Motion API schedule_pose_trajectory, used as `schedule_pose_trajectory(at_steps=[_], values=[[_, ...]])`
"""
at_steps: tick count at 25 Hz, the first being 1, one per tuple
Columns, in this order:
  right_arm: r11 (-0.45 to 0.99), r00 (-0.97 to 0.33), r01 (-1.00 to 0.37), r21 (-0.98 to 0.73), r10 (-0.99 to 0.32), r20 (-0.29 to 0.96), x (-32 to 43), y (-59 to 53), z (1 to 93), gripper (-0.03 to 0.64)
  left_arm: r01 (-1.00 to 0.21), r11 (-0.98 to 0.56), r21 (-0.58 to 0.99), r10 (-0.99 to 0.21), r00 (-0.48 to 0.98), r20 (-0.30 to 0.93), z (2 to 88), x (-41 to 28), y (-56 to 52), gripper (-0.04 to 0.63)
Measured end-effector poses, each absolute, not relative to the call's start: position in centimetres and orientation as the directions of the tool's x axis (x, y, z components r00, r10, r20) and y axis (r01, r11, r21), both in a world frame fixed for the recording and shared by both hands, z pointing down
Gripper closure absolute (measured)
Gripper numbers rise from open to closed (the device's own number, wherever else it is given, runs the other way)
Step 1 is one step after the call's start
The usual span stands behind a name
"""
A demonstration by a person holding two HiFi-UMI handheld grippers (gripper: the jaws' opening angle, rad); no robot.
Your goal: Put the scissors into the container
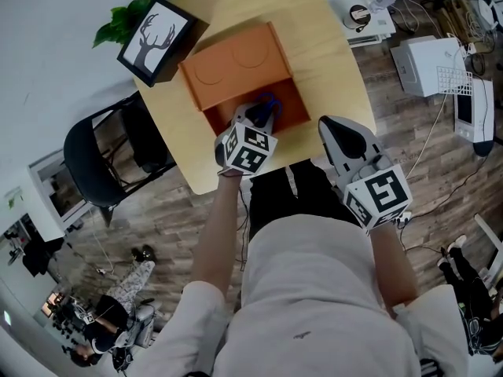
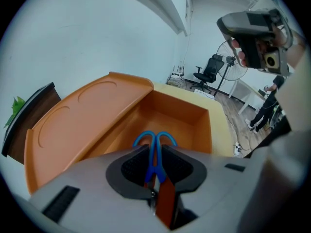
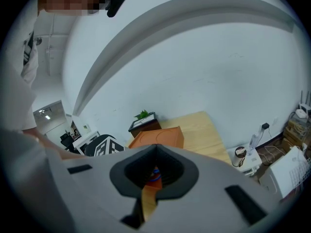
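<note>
Head view showed one orange container (image 1: 296, 104) open on the surface (image 1: 330, 61). The left gripper (image 1: 264, 113) pinched one pair of blue scissors (image 2: 154, 149) in its fingers above the container. The right gripper (image 1: 334, 128) hung beside it, fingers pressed together, empty.

No word, number or brand name can be read in any of the views. The only printed marks are black-and-white square code patterns, without letters or digits, on the left marker cube (image 1: 246, 149) of the left gripper (image 1: 263, 110) and on the right marker cube (image 1: 380, 197) of the right gripper (image 1: 330, 124). The framed picture (image 1: 155, 27) on the table's corner shows a black stag silhouette with no caption. A small dark mark on the person's shirt (image 1: 314, 289) is too small to read.
</note>
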State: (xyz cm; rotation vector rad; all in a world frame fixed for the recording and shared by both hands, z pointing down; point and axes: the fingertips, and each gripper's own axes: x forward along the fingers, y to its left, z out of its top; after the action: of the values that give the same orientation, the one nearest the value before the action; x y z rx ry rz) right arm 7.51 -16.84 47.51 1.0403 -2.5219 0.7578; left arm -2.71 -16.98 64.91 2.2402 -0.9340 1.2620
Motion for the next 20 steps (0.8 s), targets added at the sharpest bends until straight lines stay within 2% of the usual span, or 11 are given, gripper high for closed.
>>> schedule_pose_trajectory(at_steps=[13,20], values=[[0.596,-0.689,-0.72,-0.356,-0.549,0.473,8.3,-16.8,47.7,0.618,-0.742,-0.671,0.004,-0.38,0.349,0.857,65.4,-2.8,-16.8,0.509],[0.599,-0.688,-0.72,-0.352,-0.547,0.477,8.8,-16.7,47.9,0.618,-0.746,-0.666,0.002,-0.385,0.346,0.855,65.4,-3.0,-16.8,0.486]])
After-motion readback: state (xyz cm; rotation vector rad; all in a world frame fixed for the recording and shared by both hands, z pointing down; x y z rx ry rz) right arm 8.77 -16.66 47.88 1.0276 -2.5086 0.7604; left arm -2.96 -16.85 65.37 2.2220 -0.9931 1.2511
